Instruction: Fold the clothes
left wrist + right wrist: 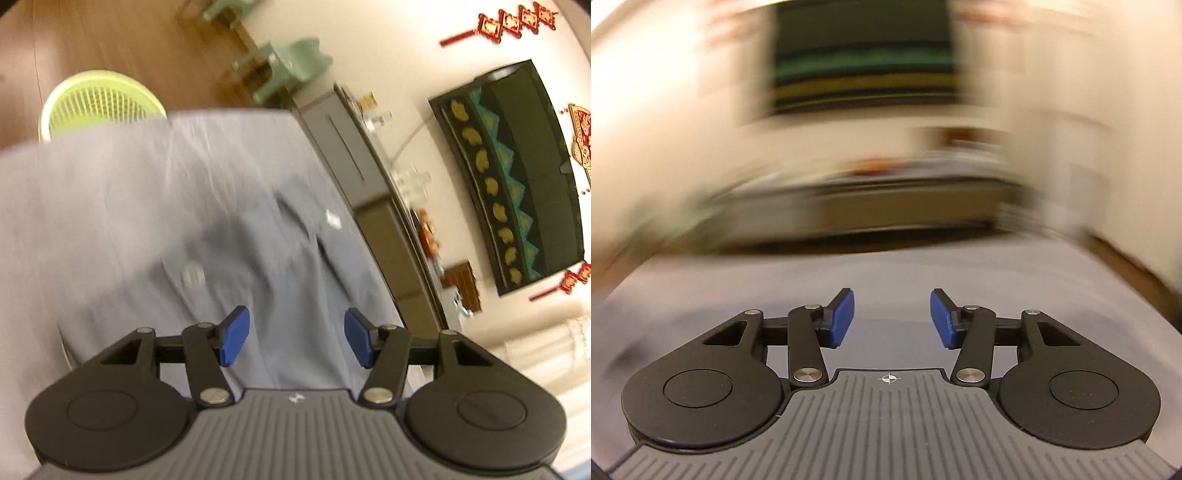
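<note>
A light blue-grey garment with a button and a dark collar fold lies rumpled on a table covered in pale lavender cloth. My left gripper hovers over the garment, open and empty, blue pads apart. In the right wrist view my right gripper is open and empty above the same pale cloth surface. That view is heavily motion-blurred, so the garment cannot be made out there.
A lime green laundry basket stands on the wooden floor beyond the table's far left. Green plastic chairs stand further back. A grey sideboard with small items runs along the wall under a dark framed picture.
</note>
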Demonstrator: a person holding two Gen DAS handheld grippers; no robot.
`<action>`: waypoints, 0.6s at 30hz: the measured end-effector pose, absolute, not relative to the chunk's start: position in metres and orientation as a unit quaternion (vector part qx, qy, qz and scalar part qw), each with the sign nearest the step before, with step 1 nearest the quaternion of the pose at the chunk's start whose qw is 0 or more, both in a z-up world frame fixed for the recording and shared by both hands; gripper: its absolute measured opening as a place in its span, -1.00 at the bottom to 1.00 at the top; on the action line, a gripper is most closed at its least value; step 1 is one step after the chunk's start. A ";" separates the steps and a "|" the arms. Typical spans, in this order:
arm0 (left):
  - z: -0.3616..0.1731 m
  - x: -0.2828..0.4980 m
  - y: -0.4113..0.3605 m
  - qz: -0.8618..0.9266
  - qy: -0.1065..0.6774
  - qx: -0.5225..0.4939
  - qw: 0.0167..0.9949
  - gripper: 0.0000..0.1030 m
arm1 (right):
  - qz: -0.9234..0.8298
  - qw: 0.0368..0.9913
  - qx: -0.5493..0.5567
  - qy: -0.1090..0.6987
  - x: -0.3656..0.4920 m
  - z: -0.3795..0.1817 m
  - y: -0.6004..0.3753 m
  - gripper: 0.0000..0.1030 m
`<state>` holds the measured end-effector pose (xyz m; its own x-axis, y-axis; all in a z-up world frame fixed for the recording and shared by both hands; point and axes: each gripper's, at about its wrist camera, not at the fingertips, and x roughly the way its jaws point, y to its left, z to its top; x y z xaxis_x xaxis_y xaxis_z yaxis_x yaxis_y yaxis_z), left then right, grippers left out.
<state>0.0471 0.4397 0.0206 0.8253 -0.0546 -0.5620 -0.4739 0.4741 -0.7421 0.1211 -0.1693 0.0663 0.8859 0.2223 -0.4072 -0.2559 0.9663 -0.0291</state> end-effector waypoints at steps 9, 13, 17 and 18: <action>0.028 0.092 0.448 0.150 0.304 -0.390 0.856 0.54 | 0.397 0.826 -0.340 0.209 0.172 -0.008 0.080 0.28; 0.038 0.112 0.429 0.090 0.306 -0.346 0.882 -0.97 | 0.387 0.795 -0.401 0.238 0.201 -0.031 0.098 -0.40; 0.080 0.053 0.431 0.007 0.188 -0.338 0.922 -1.00 | 0.398 0.802 -0.371 0.246 0.207 -0.008 0.077 -0.97; 0.086 0.018 0.443 -0.003 0.142 -0.353 0.925 -1.00 | 0.409 0.812 -0.351 0.226 0.189 0.009 0.061 -0.97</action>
